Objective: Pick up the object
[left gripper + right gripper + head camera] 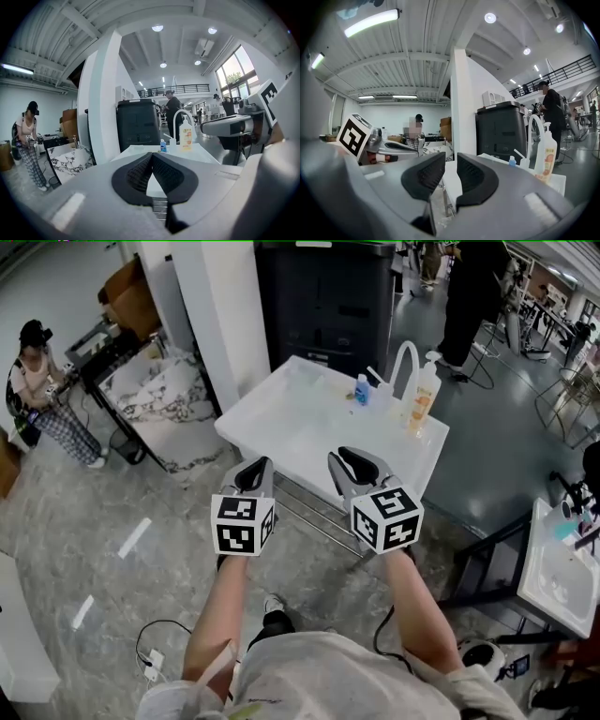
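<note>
The left gripper (253,469) has its jaws together on nothing, the right gripper (360,463) beside it holds its jaws slightly apart, also empty, both near the table's (300,423) front edge, while a blue bottle (362,390) and a pump bottle (424,397) stand by its far right edge.

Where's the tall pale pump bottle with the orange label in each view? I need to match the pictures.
Head view: tall pale pump bottle with the orange label, upper right, at the white table's far edge.
Left gripper view: bottle just right of centre, above the jaws.
Right gripper view: bottle at the right.
Shared landmark: white arched tap at its left.
</note>
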The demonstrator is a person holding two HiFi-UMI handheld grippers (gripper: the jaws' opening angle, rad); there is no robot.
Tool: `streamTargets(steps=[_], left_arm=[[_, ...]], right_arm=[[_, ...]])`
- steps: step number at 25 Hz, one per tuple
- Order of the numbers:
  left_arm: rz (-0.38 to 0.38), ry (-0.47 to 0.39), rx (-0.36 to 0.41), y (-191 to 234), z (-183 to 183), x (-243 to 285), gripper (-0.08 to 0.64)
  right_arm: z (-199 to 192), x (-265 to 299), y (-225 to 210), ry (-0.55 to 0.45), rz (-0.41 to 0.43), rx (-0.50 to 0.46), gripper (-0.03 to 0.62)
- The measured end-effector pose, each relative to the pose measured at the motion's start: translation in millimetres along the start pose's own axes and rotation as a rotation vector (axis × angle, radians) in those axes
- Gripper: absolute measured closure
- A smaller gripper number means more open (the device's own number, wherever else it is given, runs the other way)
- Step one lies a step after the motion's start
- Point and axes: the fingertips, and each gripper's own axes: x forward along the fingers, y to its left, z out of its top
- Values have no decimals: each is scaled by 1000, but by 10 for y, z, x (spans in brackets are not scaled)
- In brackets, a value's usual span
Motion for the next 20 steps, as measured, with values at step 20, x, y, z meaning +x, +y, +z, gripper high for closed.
streamTargets(steps=[20], left_arm=[[-97, -12, -2, 1429, 73, 752, 563]], right_arm=[[202, 1501, 142, 24, -110, -15, 464]])
